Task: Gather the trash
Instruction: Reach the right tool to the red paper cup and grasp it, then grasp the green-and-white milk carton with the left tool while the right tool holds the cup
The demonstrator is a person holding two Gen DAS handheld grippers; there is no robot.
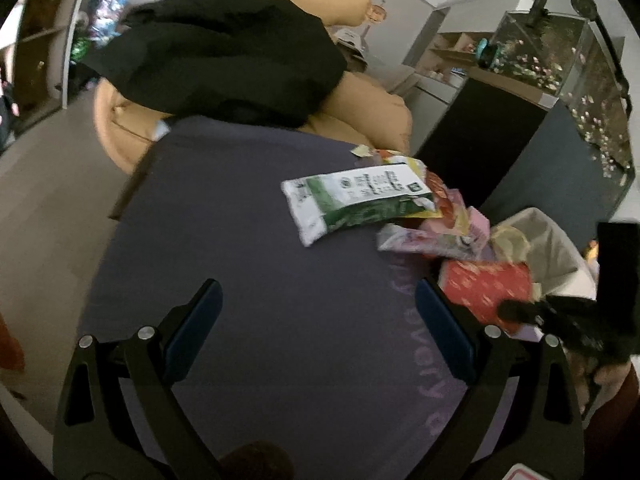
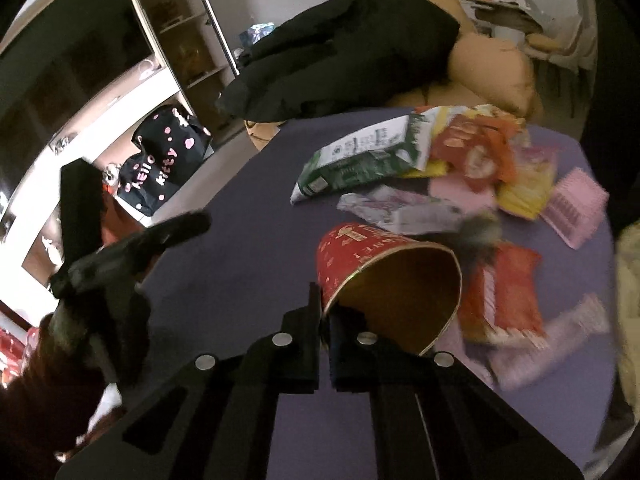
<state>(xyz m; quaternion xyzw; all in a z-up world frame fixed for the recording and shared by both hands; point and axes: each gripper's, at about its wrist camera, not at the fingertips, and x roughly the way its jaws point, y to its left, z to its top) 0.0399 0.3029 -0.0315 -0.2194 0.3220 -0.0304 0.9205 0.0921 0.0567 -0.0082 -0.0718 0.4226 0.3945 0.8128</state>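
Observation:
My right gripper [image 2: 325, 308] is shut on the rim of a red paper cup [image 2: 360, 256], which lies tilted with its open mouth toward the camera, above a purple table [image 2: 240, 248]. The same cup [image 1: 486, 288] shows at the right of the left wrist view, with the right gripper [image 1: 520, 312] dark and blurred beside it. My left gripper [image 1: 318, 308] is open and empty over the bare purple table [image 1: 260, 280]. A green-and-white snack bag [image 1: 352, 196] [image 2: 356, 160] lies with several wrappers [image 2: 480, 160] farther along the table.
A white-lined bin [image 1: 552, 248] stands past the table's right edge. A tan armchair [image 1: 360, 108] with a black jacket [image 1: 224, 52] sits behind the table. A pink comb-like item [image 2: 576, 208] and a red wrapper [image 2: 504, 292] lie right of the cup. A fish tank [image 1: 560, 56] is far right.

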